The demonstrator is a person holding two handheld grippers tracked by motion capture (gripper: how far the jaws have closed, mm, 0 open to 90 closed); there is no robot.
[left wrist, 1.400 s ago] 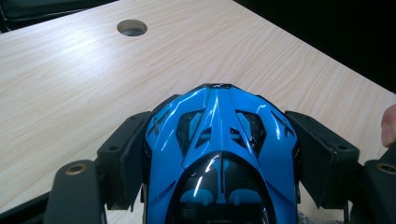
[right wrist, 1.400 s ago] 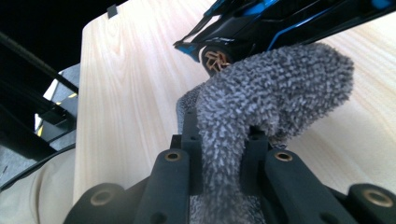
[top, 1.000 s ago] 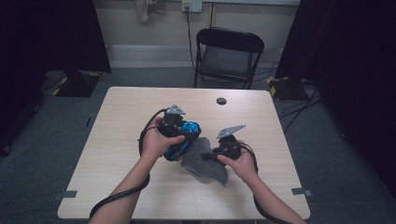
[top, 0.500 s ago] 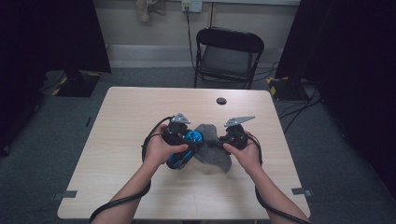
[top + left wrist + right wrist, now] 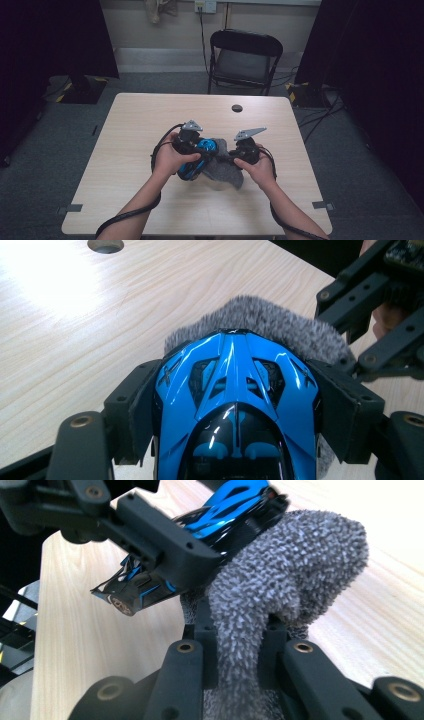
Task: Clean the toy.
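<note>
One blue toy car (image 5: 235,405) in left tongs (image 5: 235,415), nose toward grey cloth (image 5: 280,325).

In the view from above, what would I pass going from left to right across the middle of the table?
Left hand → left gripper → blue toy car → grey fuzzy cloth → right gripper → right hand.

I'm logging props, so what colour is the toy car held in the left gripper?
Glossy bright blue with black windows and vents; the toy car shows best in the left gripper view.
</note>
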